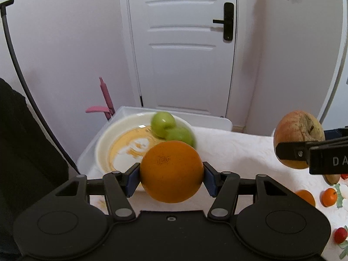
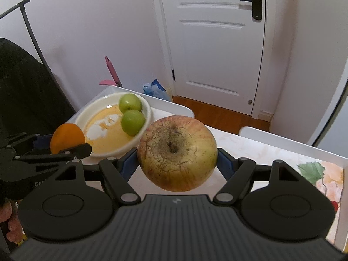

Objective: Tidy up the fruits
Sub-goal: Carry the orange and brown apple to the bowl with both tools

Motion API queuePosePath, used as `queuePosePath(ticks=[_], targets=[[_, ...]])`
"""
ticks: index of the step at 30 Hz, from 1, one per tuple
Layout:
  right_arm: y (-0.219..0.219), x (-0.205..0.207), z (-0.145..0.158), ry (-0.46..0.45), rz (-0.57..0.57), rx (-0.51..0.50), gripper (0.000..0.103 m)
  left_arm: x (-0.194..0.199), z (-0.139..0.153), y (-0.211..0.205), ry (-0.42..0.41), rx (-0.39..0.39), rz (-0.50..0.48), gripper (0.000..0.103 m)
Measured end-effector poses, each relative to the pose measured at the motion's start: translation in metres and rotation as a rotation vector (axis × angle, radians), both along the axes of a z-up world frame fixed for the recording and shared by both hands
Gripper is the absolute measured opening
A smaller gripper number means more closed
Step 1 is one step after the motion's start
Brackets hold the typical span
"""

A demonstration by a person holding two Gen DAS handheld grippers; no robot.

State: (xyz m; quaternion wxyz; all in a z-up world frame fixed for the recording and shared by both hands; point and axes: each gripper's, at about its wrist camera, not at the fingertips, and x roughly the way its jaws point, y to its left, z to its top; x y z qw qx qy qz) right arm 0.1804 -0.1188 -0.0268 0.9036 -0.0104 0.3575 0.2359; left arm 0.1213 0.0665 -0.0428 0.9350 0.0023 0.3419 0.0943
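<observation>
Fruit fills both claws: the left claw (image 1: 171, 173) is clamped on an orange (image 1: 171, 170), the right claw (image 2: 177, 161) on a russeted apple (image 2: 177, 153) (stem end toward the camera), both above the counter (image 1: 235, 152) near a plate (image 2: 95, 152) holding two green apples (image 2: 131, 113).

I see the round cream ceramic plate (image 2: 87, 117) at the counter's (image 2: 250, 150) far left corner, two smooth green apples (image 2: 131, 111) in its right half. My left gripper (image 1: 171, 175) has the round orange (image 1: 171, 170) before the plate; my right gripper (image 2: 177, 158) has the large russeted apple (image 2: 177, 154) just right of it. Small loose fruits (image 1: 329, 196) lie toward the counter's right edge.
</observation>
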Motion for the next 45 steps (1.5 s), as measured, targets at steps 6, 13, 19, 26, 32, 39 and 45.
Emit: queuePosePath(ticks=[6,13,19,26,32,39,45], targets=[[0.038,0.002,0.008,0.010,-0.019,0.011,0.091,0.009,0.013,0.041,-0.002,0.000,-0.025,0.063],[0.080,0.010,0.004,0.028,-0.057,0.012,0.091,0.031,0.011,0.085,0.013,0.014,-0.079,0.063],[0.109,0.021,-0.007,0.046,-0.086,-0.014,0.091,0.061,-0.001,0.112,0.040,0.021,-0.143,0.063],[0.132,0.034,-0.026,0.070,-0.113,-0.061,0.091,0.098,-0.023,0.130,0.079,0.022,-0.222,0.063],[0.143,0.045,-0.041,0.091,-0.114,-0.090,0.091,0.126,-0.044,0.136,0.119,0.016,-0.277,0.063],[0.154,0.048,-0.047,0.094,-0.093,-0.119,0.091,0.148,-0.059,0.137,0.158,0.017,-0.326,0.063],[0.158,0.044,-0.047,0.097,-0.066,-0.118,0.091,0.148,-0.050,0.140,0.104,0.010,-0.331,0.095]])
